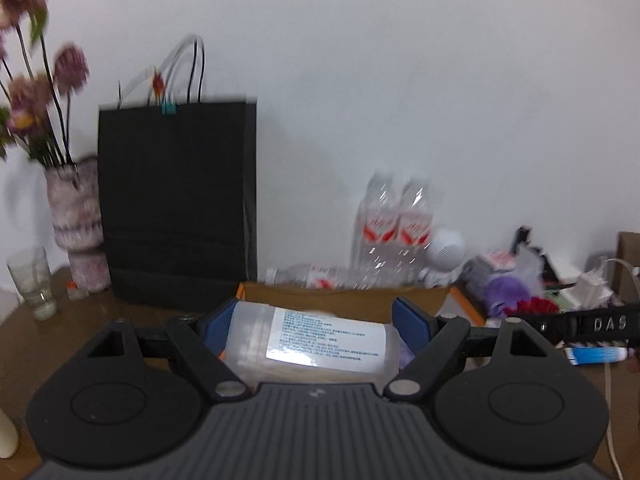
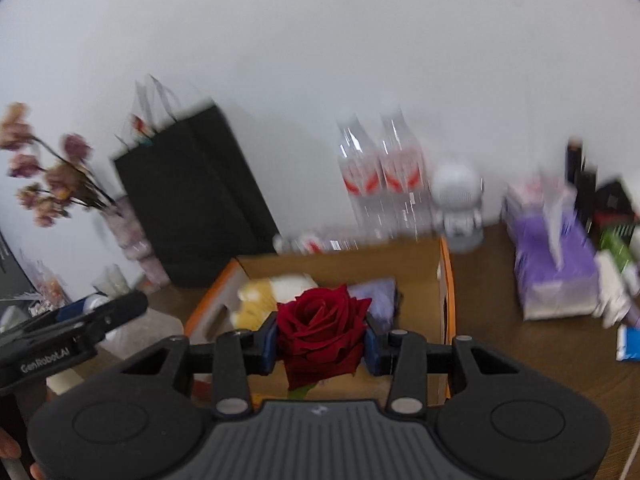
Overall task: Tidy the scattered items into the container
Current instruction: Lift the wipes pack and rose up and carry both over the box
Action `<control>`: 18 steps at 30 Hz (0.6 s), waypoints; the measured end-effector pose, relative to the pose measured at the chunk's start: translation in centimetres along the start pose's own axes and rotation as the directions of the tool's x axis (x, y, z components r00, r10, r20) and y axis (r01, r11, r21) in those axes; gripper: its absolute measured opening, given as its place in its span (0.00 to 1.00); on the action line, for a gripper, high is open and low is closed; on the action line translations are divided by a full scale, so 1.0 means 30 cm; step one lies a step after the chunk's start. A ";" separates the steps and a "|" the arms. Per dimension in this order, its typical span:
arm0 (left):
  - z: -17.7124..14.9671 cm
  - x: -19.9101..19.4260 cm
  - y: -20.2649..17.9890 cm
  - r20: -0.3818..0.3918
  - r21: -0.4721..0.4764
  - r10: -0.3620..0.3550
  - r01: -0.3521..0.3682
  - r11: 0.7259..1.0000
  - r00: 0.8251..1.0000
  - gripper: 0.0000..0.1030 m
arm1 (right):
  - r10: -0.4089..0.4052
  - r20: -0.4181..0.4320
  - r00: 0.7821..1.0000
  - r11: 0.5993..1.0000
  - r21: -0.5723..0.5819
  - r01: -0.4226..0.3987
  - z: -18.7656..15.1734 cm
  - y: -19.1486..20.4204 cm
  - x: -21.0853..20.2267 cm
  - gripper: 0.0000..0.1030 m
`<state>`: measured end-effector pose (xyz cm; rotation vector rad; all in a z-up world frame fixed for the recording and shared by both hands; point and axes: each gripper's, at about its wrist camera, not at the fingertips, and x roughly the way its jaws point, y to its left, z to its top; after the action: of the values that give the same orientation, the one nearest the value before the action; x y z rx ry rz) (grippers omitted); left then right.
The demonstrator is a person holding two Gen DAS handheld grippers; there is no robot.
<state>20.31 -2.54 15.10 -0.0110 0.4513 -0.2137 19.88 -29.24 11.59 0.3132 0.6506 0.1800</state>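
Translucent, frosted plastic on the jar (image 1: 312, 344), with a glossy white paper label catching glare. Soft, velvety cloth petals on the red rose (image 2: 320, 330). Matt brown cardboard inside the box (image 2: 344, 270), orange along its edges. Matt black paper on the bag (image 1: 176, 204) far left. Clear, shiny crinkled plastic on the water bottles (image 2: 380, 184). Smooth brown wood grain on the table (image 2: 540, 352). Ribbed matt grey plastic on the right gripper (image 2: 320, 344) body, blue rubbery pads (image 2: 371, 346). Clear glass on the cup (image 1: 32, 280).
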 end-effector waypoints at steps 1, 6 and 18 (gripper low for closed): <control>-0.001 0.053 0.004 -0.034 -0.009 0.007 -0.008 1.000 0.999 0.81 | -0.020 -0.034 0.999 1.000 0.021 0.020 0.008 -0.016 0.055 0.38; 0.002 0.292 0.011 -0.213 -0.029 0.009 -0.015 0.999 0.977 0.81 | -0.143 -0.185 0.972 0.990 -0.022 0.142 0.031 -0.036 0.276 0.38; -0.045 0.514 0.020 -0.421 -0.045 -0.019 0.000 0.999 0.907 0.81 | -0.237 -0.427 0.872 0.971 -0.071 0.230 0.048 -0.081 0.481 0.38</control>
<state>33.38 -5.11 7.18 -0.0097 0.8899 -0.2163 32.23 -28.07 3.69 0.1730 1.1233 0.0199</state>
